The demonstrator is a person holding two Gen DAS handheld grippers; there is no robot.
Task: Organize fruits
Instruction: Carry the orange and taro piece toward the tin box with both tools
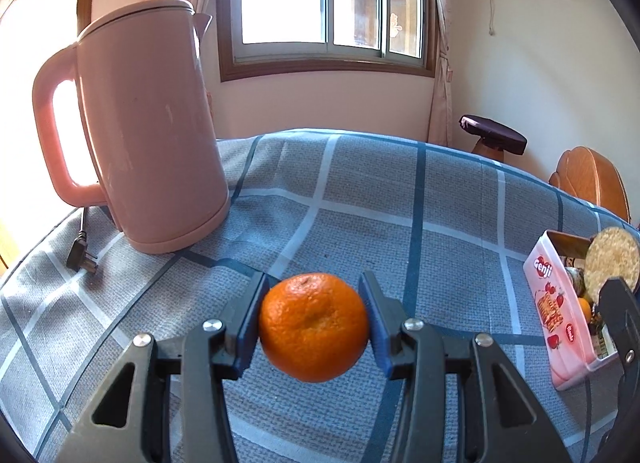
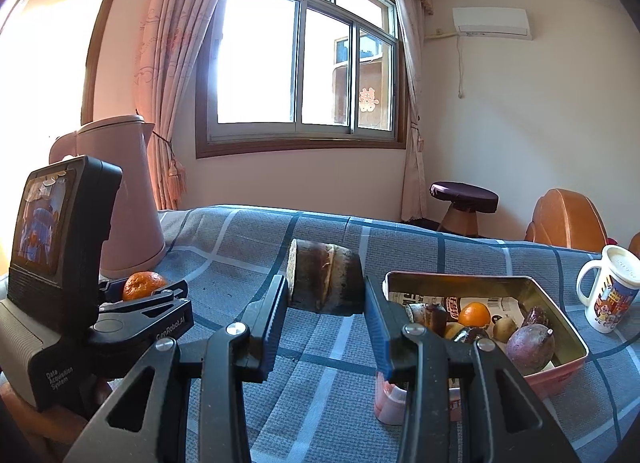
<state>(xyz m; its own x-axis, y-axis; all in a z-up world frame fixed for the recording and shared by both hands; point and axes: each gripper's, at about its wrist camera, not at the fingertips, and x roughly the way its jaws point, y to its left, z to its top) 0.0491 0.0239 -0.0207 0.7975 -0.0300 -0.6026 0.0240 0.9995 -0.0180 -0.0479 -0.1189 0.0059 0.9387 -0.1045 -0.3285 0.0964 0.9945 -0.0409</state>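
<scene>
With the left gripper (image 1: 314, 323) clamped on the mandarin (image 1: 313, 326) and the right gripper (image 2: 326, 315) gripping the dark stalk segment (image 2: 324, 281) above the tablecloth (image 2: 320, 231), each should travel level, releasing low over the tin (image 2: 560, 319).

My left gripper (image 1: 314, 317) pinches a mandarin (image 1: 313, 326) above the checked cloth (image 1: 440, 199). A pink kettle (image 1: 152, 131) (lid on) stands far left.

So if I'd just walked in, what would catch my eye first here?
Probably the bright mandarin clamped in the left hand-held gripper above the blue checked tablecloth. Next, the big pink kettle at the left, and the right hand-held gripper holding a dark cut chunk beside the tin of fruit.
</scene>
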